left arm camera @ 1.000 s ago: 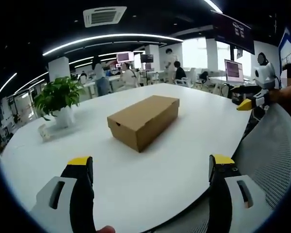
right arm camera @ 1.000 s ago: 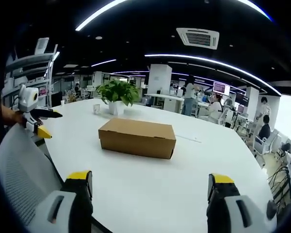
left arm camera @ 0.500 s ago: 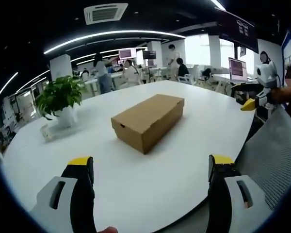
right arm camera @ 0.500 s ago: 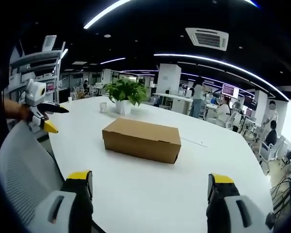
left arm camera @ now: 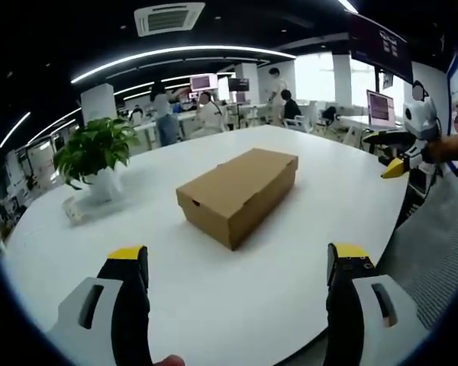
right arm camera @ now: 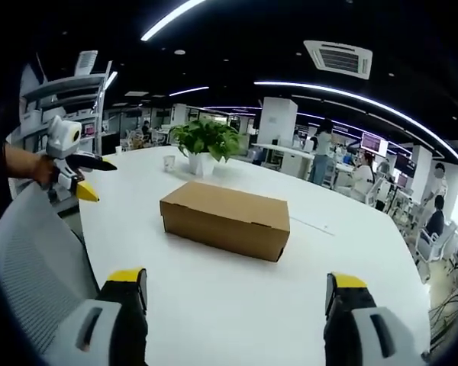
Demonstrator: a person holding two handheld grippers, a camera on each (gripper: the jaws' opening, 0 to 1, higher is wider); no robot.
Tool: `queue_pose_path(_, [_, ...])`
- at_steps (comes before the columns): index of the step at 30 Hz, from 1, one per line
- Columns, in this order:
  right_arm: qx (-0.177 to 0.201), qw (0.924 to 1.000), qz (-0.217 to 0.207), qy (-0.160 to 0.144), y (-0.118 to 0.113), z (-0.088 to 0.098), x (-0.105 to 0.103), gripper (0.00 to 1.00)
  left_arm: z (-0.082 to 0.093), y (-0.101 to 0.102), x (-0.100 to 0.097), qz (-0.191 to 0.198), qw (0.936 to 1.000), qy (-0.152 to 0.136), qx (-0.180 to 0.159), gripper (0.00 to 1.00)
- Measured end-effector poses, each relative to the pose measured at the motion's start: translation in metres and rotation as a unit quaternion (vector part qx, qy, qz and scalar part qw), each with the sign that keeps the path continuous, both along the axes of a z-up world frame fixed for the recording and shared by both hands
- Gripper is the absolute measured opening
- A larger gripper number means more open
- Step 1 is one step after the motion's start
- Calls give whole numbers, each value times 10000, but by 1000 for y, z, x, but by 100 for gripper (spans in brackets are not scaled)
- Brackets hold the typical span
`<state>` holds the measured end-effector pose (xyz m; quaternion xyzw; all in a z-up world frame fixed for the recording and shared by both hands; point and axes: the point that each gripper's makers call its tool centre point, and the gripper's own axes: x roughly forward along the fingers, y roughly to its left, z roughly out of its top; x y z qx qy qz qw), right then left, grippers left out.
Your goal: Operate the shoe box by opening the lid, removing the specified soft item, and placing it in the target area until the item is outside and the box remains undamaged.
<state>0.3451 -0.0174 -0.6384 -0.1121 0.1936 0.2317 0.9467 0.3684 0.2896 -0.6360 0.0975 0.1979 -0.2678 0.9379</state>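
The plain brown cardboard shoe box [left arm camera: 238, 195] sits lid down and shut in the middle of the round white desk [left arm camera: 214, 297], a potted green plant [left arm camera: 93, 156] well off behind it. My left tool [left arm camera: 237, 263] is spread wide, nothing in it; my right tool [right arm camera: 233, 286] is wide and empty too. Both are well short of the box. I judge the lid wants a gentle lift at its front lip, one tool steadying the base so the card doesn't crease.
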Motion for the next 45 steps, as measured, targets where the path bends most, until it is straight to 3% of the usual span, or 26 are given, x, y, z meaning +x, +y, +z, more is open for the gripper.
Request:
queue_pose_path(24, [-259,9981,556,-7,1,-7,55,97,-9,-23,39,87,9999,52,-112,95])
queue_pose_path(45, [-256,9960,858,44,17,-20,99,95,-31,-37,63,290,9993,237,-95,93])
